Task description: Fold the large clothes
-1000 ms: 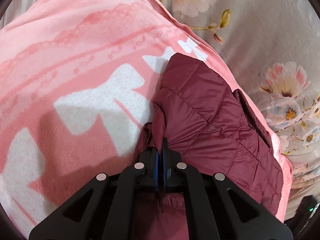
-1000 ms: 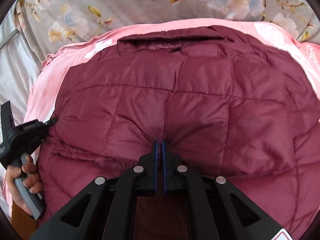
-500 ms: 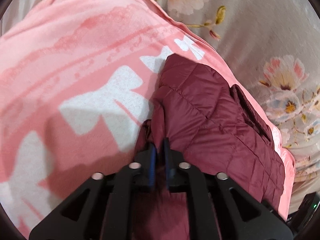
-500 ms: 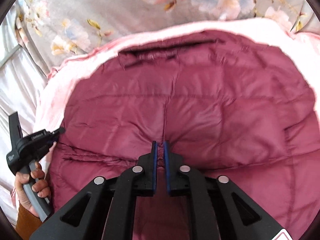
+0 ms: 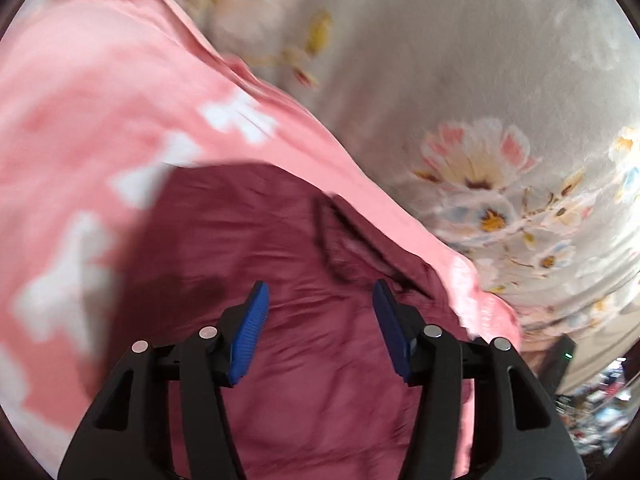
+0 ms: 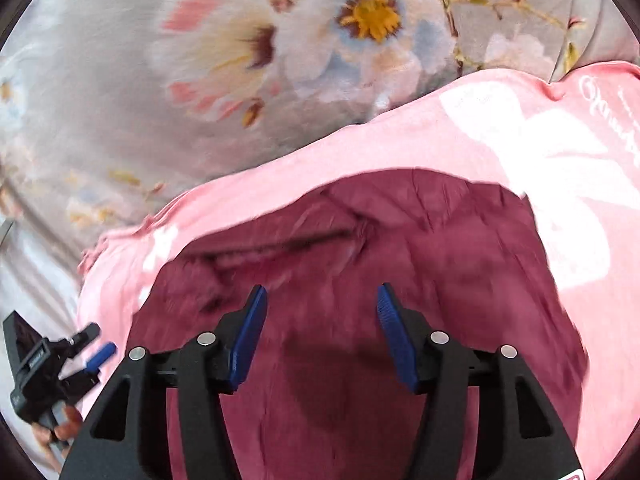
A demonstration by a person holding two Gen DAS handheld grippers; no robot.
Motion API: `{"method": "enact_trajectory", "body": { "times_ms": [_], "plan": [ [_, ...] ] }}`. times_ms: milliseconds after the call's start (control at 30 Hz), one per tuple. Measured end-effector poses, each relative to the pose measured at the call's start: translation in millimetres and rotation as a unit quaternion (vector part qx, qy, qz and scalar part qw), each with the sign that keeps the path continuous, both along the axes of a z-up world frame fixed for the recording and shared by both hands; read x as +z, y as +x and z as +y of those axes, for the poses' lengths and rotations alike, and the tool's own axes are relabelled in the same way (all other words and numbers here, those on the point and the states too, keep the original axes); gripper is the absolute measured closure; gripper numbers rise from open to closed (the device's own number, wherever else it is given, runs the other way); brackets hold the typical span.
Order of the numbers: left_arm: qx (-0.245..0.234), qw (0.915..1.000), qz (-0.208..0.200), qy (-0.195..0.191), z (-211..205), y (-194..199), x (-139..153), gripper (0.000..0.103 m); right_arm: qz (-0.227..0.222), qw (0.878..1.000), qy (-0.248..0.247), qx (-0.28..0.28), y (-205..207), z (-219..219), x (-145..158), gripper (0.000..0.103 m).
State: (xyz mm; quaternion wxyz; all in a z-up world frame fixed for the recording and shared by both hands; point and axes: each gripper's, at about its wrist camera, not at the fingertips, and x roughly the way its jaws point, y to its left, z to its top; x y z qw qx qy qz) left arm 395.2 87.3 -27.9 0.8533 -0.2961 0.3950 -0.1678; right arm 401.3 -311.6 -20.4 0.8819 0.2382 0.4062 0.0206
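Jacket (image 5: 304,344) is free now: a second ago both grippers were pinched shut on its dark red quilted cloth, and now their jaws are opening, with nothing between the blue pads. The left gripper (image 5: 318,320) and the right gripper (image 6: 320,320) have both come up and away from the cloth, so the jacket looks smaller and lies lower in each view. I judge that one fold is just finished and set down, and the hands are pulling back to choose the next grasp.

The jacket lies on a pink blanket (image 5: 100,120) with white shapes, on a bed. It looks like a compact, rounded bundle, puffy and quilted, with a dark opening (image 5: 340,248), perhaps the collar or a pocket, near its far edge. In the right wrist view this opening (image 6: 280,240) shows as a dark line towards the far left of the bundle. Both pictures are blurred by motion, so the seams and edges are not clear.

Around the blanket is a grey sheet (image 6: 200,80) with big flowers. In the right wrist view the left gripper (image 6: 86,350) is seen at the lower left, beside the blanket edge, with a hand (image 6: 60,428) on its handle.
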Motion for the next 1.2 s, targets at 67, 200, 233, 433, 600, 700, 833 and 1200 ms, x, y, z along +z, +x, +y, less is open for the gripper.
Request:
{"method": "enact_trajectory", "body": {
  "times_ms": [67,200,233,433,600,700,833,1200],
  "plan": [
    [-0.015,0.999,0.029,-0.03,-18.3,27.3,-14.1,0.051,0.013,1.0,-0.006,-0.009,29.1,-1.0,-7.4,0.045],
    [-0.017,0.9938,0.097,-0.051,-42.6,70.9,-50.5,0.051,0.058,0.998,-0.011,-0.015,61.6,-4.4,-31.7,0.044],
    [-0.014,0.9933,0.104,-0.049,-45.1,75.7,-56.3,0.051,0.077,0.997,-0.006,-0.008,66.4,-2.1,-40.1,0.043],
    [-0.038,0.9905,0.124,-0.044,-62.4,92.3,-74.0,0.051,0.09,0.994,0.033,0.061,61.5,31.0,-49.8,0.042],
    [-0.065,0.9867,0.137,-0.057,-78.9,97.5,-73.6,0.083,0.055,0.995,0.037,0.081,62.9,51.2,-34.9,0.088],
    [-0.071,0.9883,0.119,-0.064,-83.5,94.9,-59.4,0.092,0.003,0.994,0.072,0.084,54.9,46.3,-5.6,0.092],
    [-0.074,0.9958,0.039,-0.037,-77.1,69.2,-23.5,0.094,-0.027,0.995,0.045,0.088,36.9,37.2,-0.2,0.097],
    [-0.065,0.9955,0.06,0.035,-77.0,58.9,-84.9,0.095,0.039,0.997,0.028,0.067,27.6,24.4,-80.5,0.102]
  ]
}}
